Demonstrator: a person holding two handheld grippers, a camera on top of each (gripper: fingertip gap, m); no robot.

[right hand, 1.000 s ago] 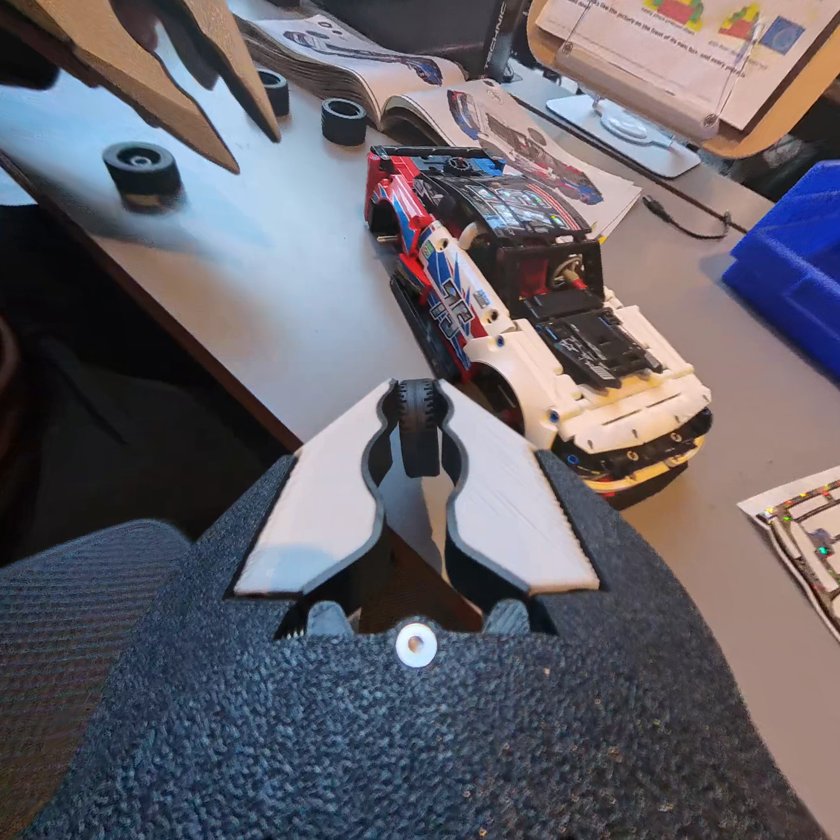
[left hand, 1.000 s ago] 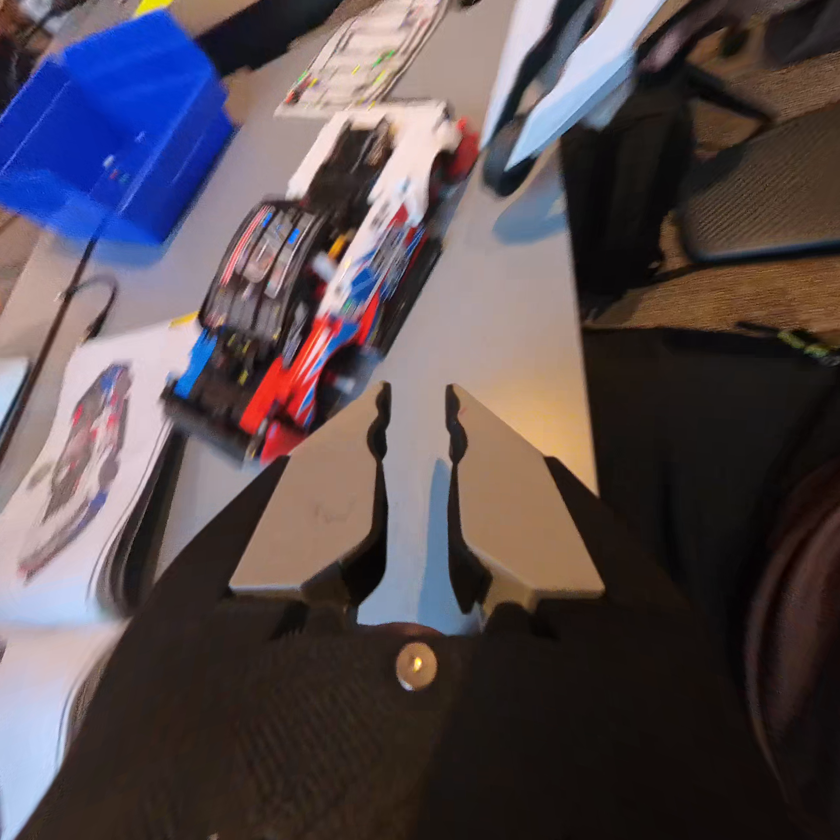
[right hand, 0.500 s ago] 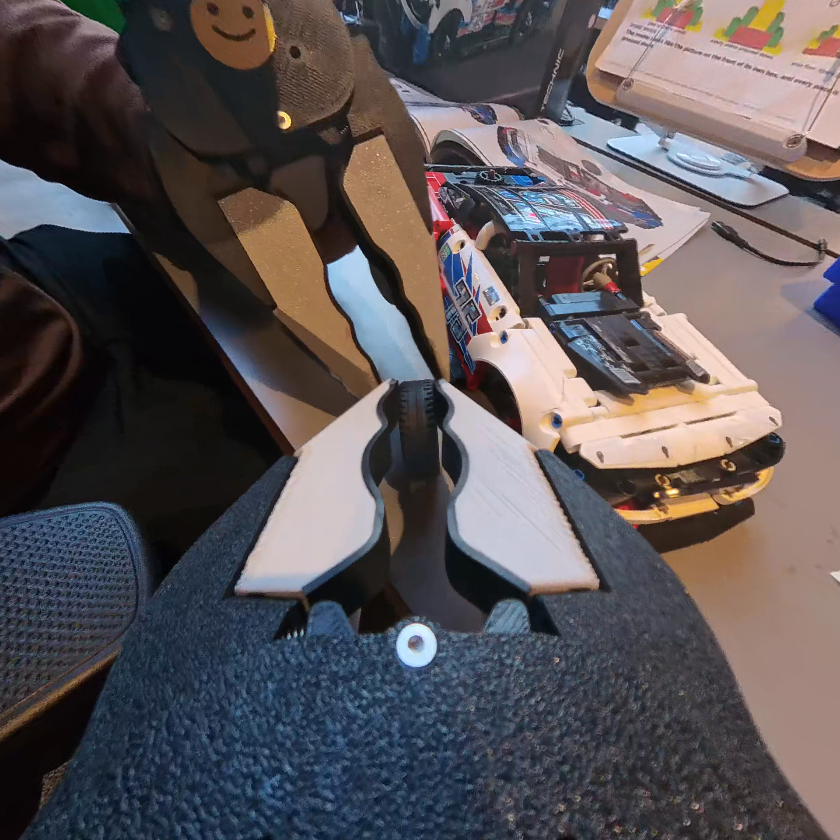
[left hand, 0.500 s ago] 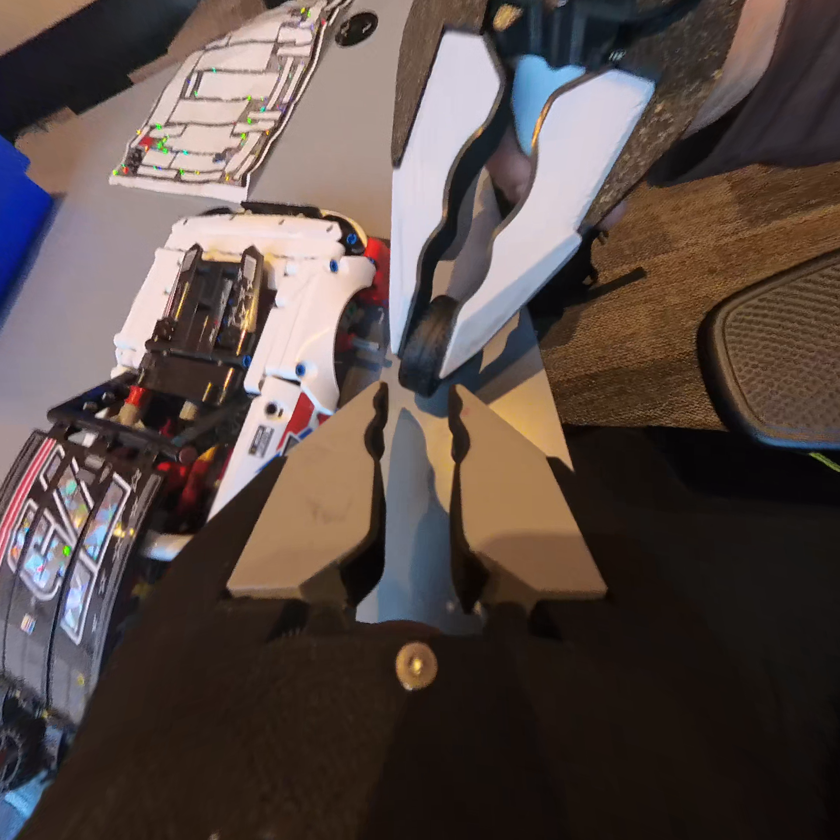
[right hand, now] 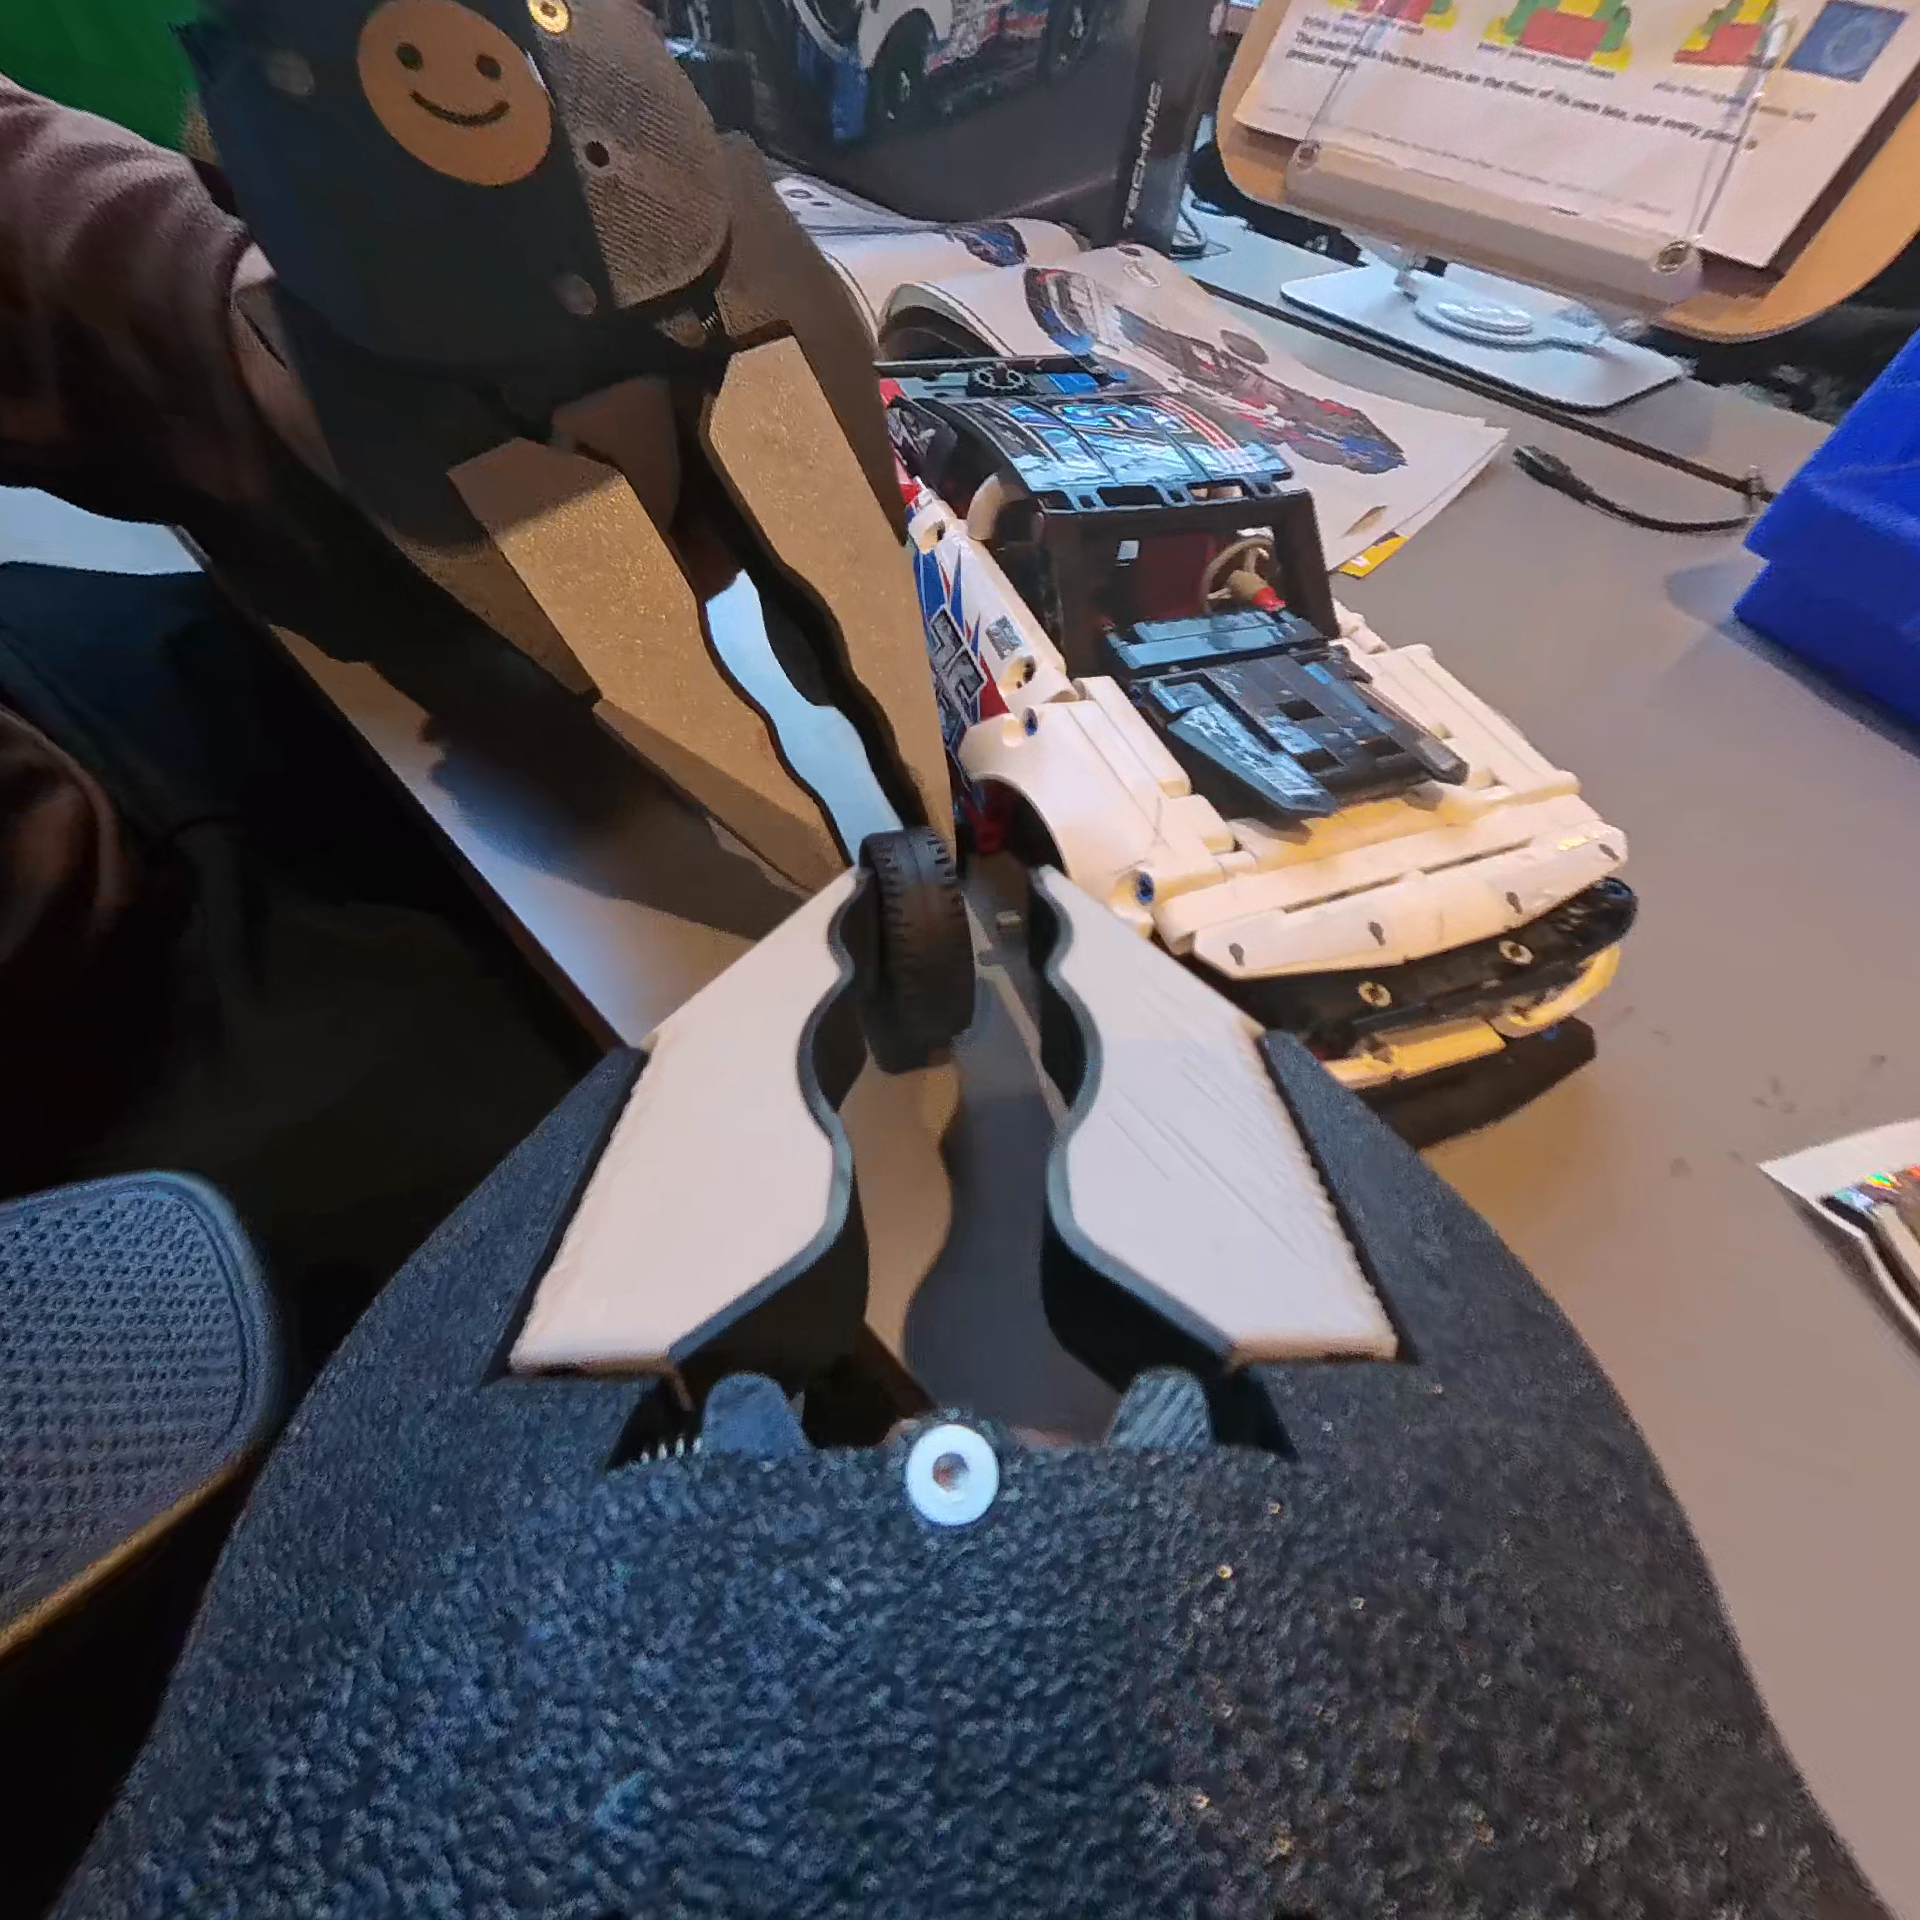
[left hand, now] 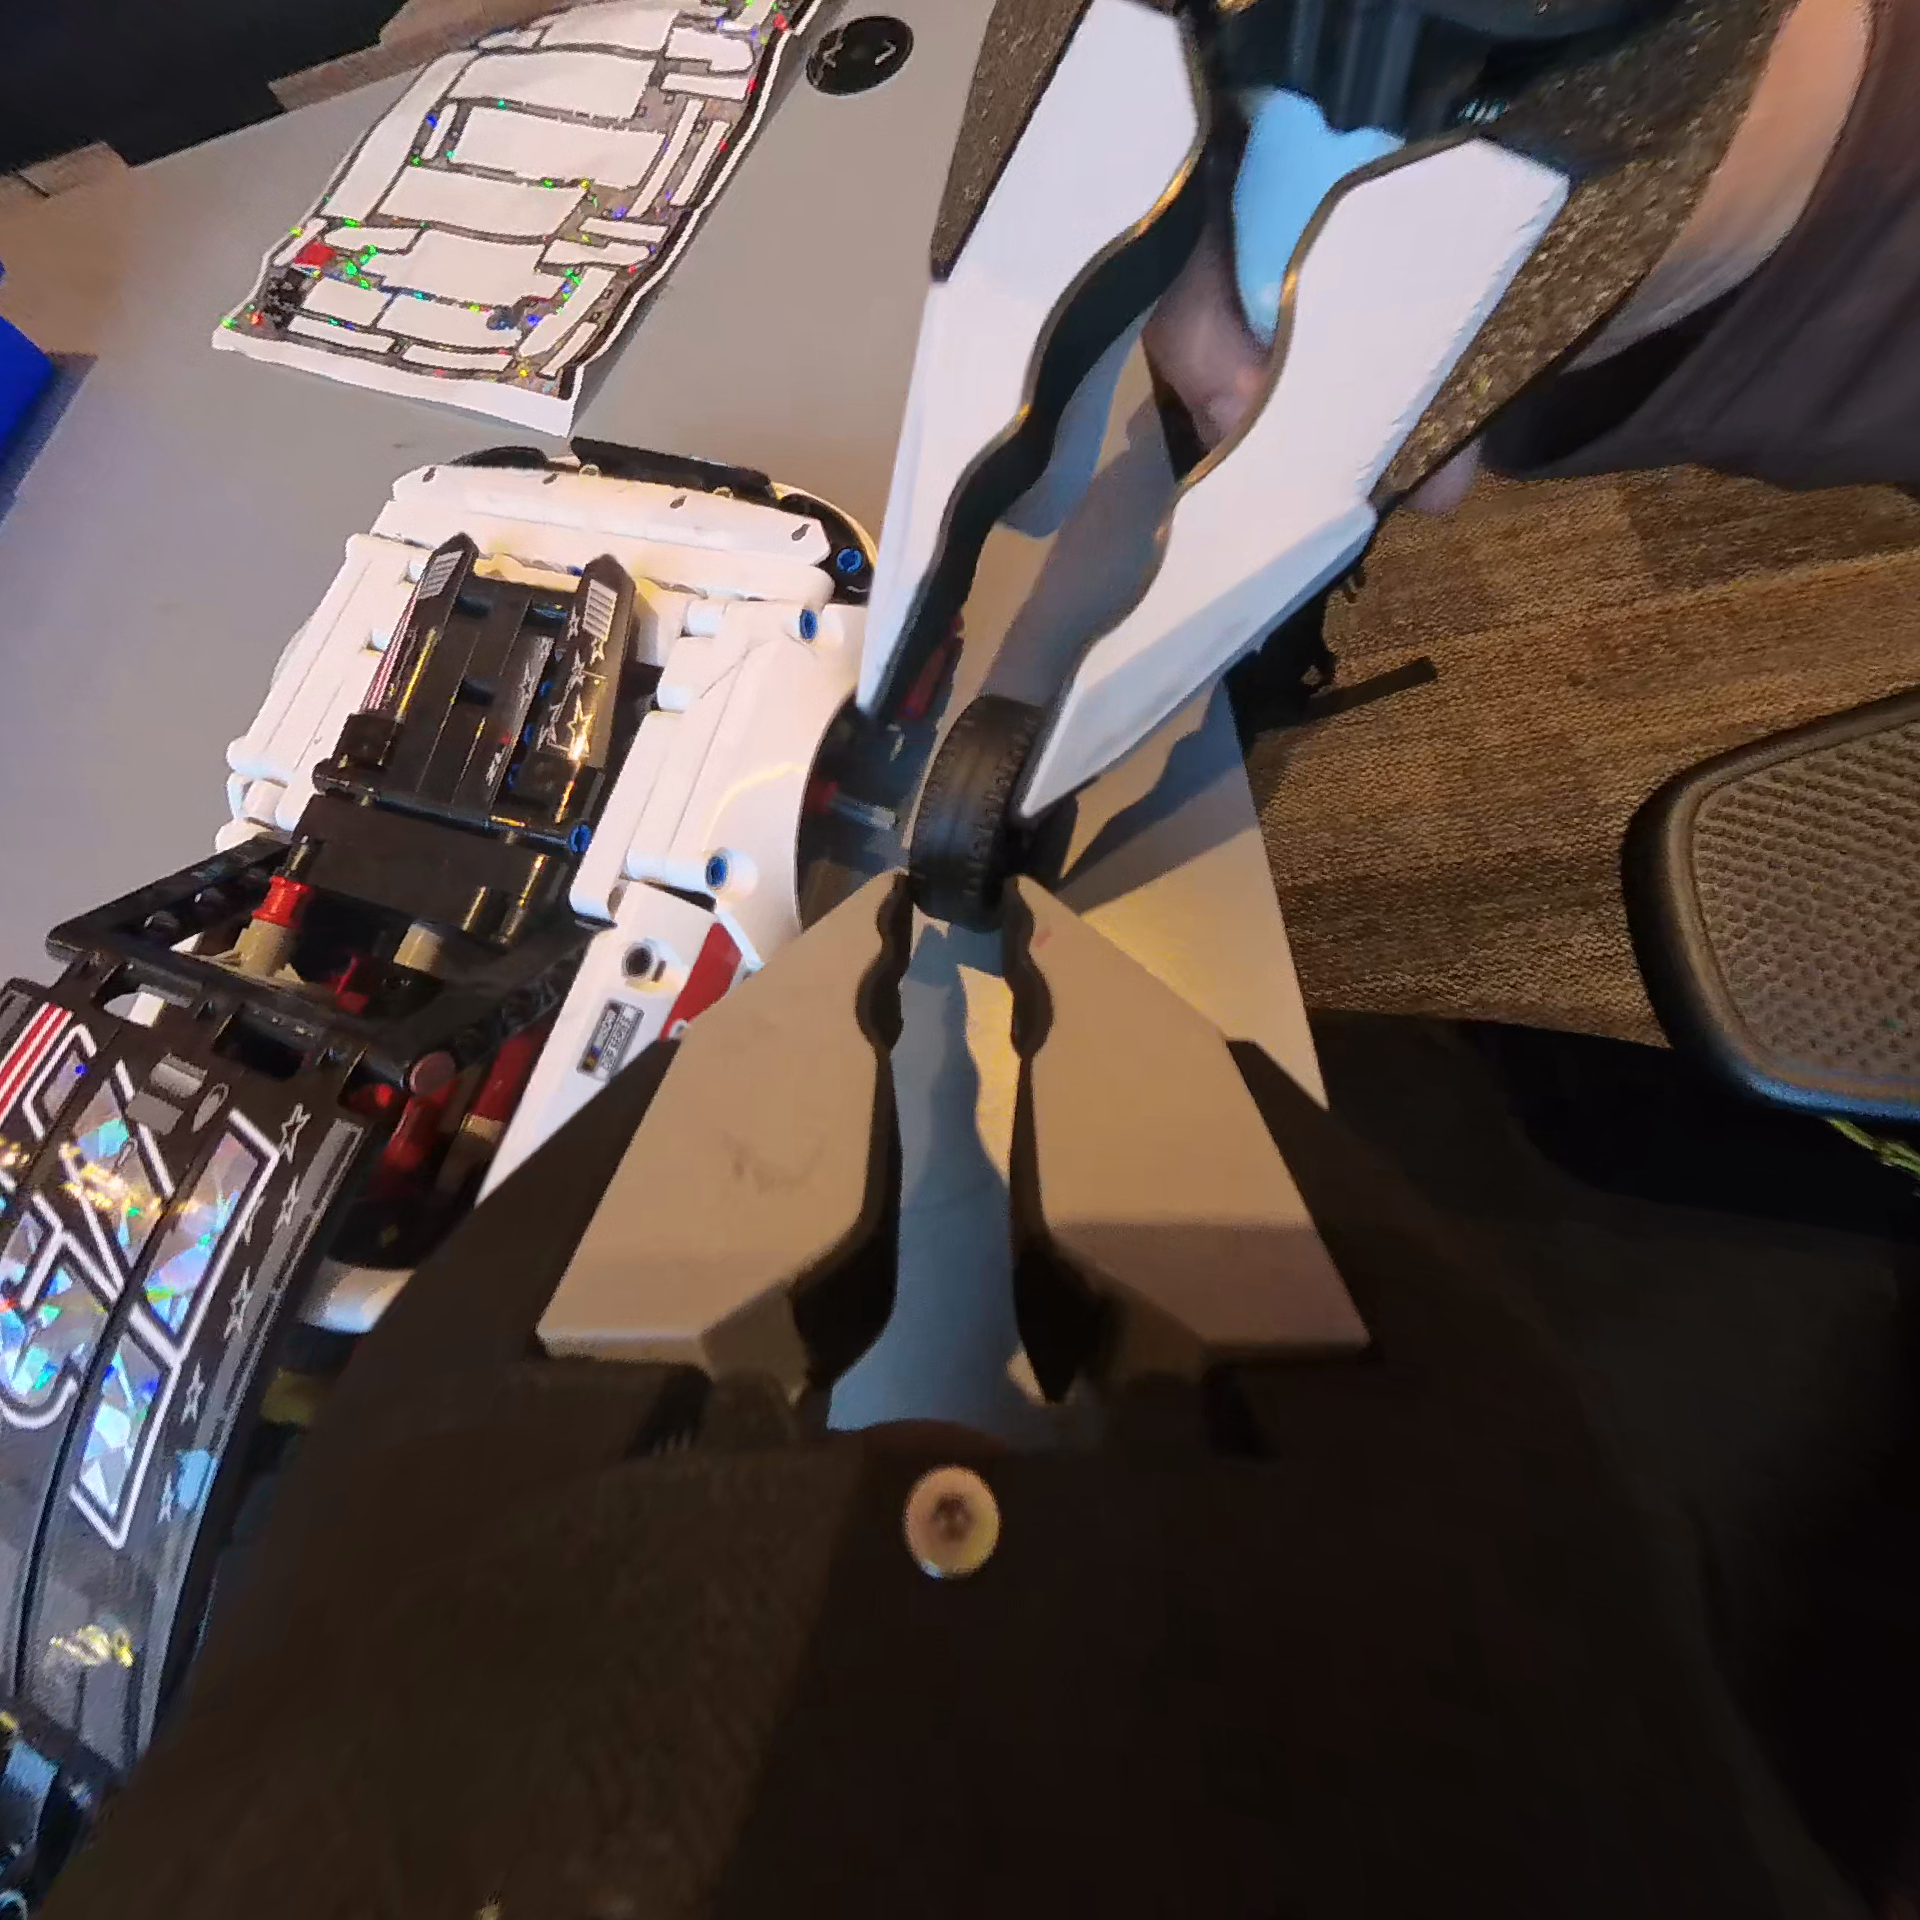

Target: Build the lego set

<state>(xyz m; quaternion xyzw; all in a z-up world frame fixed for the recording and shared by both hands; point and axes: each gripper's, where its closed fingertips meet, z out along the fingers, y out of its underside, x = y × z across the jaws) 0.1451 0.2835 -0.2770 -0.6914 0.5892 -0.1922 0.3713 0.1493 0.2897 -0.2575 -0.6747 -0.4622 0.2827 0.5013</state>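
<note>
Right wrist view | right gripper [right hand: 945, 914] jaws apart, tyre [right hand: 914, 945] against 1 | left gripper [left hand: 954, 914] jaws apart at tyre

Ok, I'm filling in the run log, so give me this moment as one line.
right hand-held gripper: open, tyre leaning on one finger | left hand-held gripper: open, tips at tyre | car: front arch beside tyre

The right gripper [right hand: 945, 894] has its jaws spread apart. The left gripper [left hand: 954, 906] comes from the opposite side, jaws narrowly parted, its tips near the right's.
</note>
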